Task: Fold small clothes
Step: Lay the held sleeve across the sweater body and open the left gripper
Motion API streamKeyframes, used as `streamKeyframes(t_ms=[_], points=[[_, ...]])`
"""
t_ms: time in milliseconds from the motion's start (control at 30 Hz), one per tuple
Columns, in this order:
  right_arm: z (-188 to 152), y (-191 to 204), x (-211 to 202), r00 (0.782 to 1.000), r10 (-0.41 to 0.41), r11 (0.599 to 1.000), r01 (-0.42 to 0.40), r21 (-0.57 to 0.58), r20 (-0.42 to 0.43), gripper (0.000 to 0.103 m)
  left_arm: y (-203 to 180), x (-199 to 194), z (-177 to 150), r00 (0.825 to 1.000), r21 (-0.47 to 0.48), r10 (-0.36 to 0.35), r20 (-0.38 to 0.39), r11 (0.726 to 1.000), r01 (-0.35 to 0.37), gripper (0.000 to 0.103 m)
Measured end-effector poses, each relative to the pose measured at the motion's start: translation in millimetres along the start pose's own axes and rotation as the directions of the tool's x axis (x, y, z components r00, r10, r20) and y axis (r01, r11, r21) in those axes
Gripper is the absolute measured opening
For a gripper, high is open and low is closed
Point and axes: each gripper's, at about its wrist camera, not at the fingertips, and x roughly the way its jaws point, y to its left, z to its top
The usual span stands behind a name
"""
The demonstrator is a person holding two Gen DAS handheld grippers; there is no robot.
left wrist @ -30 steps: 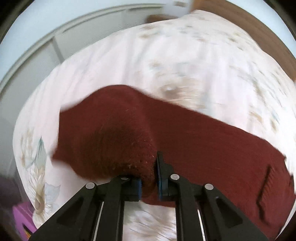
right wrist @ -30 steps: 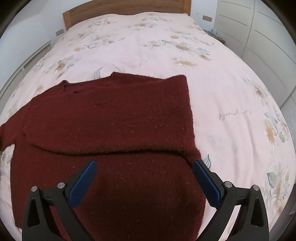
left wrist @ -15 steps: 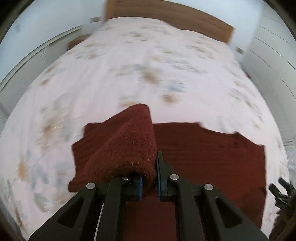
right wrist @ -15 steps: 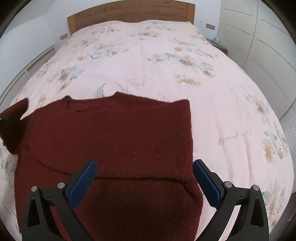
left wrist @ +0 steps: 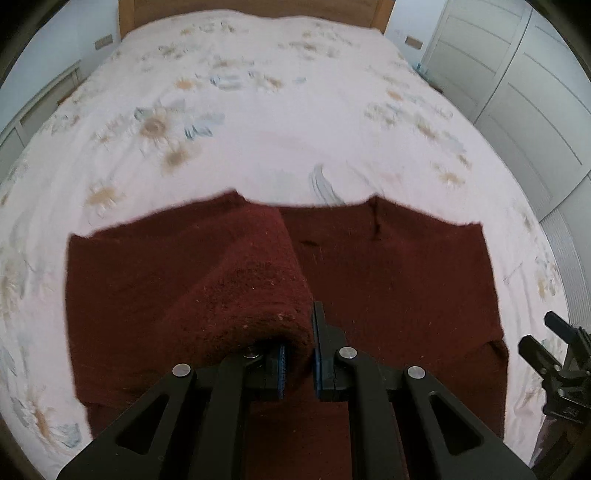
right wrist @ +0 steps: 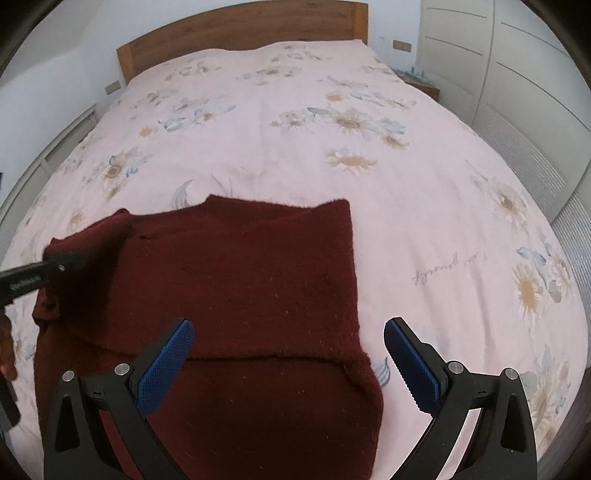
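A dark red knitted sweater (left wrist: 399, 273) lies flat on the bed, its right sleeve folded across the body (right wrist: 251, 280). My left gripper (left wrist: 298, 363) is shut on the left sleeve (left wrist: 236, 288) and holds it lifted over the sweater's left side. It shows at the left edge of the right wrist view (right wrist: 26, 282). My right gripper (right wrist: 288, 363) is open and empty, hovering above the sweater's lower right part. It shows at the right edge of the left wrist view (left wrist: 565, 347).
The bed has a pale pink floral cover (right wrist: 332, 122) and a wooden headboard (right wrist: 240, 33). White wardrobe doors (right wrist: 517, 74) stand to the right, a white wall and low panel to the left.
My left gripper has carried the sleeve from the far left inward over the sweater body. My right gripper has drawn back a little and stayed open.
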Motion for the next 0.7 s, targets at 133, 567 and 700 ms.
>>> streamKeyframes(t_ms=[133, 567, 700], points=[[-8.7, -0.5, 8.9, 1.000, 0.003, 1.000, -0.003, 0.007, -0.028, 0.103, -1.5, 23.8, -14.2, 0.998, 0.022, 0.023, -0.063, 1.000, -0.022, 0.009], [-18.6, -0.9, 18.3, 0.998, 0.016, 1.000, -0.015, 0.017, -0.054, 0.103, 3.3, 40.4, -24.9, 0.990, 0.027, 0.012, -0.138, 1.000, -0.009, 0.035], [-20.7, -2.6, 17.5, 0.998, 0.019, 1.000, -0.018, 0.016, -0.055, 0.103, -0.7, 33.8, -28.9, 0.983, 0.019, -0.030, -0.179, 0.999, 0.034, 0.078]])
